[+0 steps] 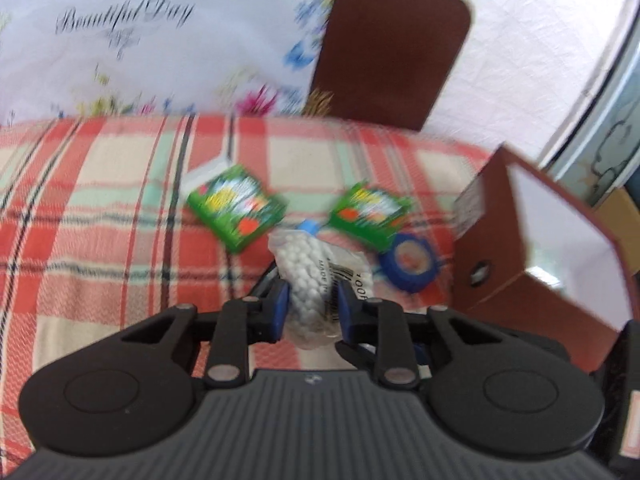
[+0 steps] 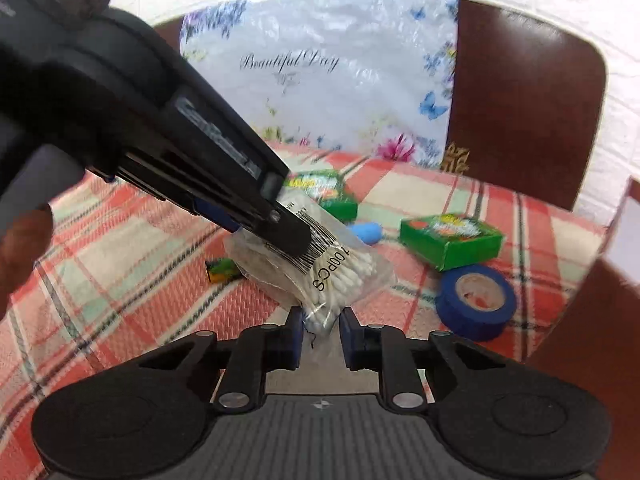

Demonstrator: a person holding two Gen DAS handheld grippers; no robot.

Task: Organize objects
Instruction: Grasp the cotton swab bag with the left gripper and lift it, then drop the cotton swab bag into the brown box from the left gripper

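Note:
My left gripper (image 1: 311,300) is shut on a clear bag of cotton swabs (image 1: 308,276) and holds it above the plaid tablecloth (image 1: 100,220). In the right wrist view the left gripper (image 2: 280,220) reaches in from the upper left, clamped on the swab bag (image 2: 332,276). My right gripper (image 2: 319,332) is open, its blue pads on either side of the bag's lower end. Two green boxes (image 1: 236,204) (image 1: 370,210) and a blue tape roll (image 1: 408,262) lie on the cloth beyond; they also show in the right wrist view as green boxes (image 2: 450,240) (image 2: 328,192) and the tape roll (image 2: 476,300).
A brown cardboard box (image 1: 532,240) stands open at the right. A brown chair back (image 1: 392,44) and a floral plastic sheet (image 1: 160,40) stand behind the table. A blue object (image 2: 368,232) and a small green-yellow item (image 2: 222,270) lie on the cloth (image 2: 120,240).

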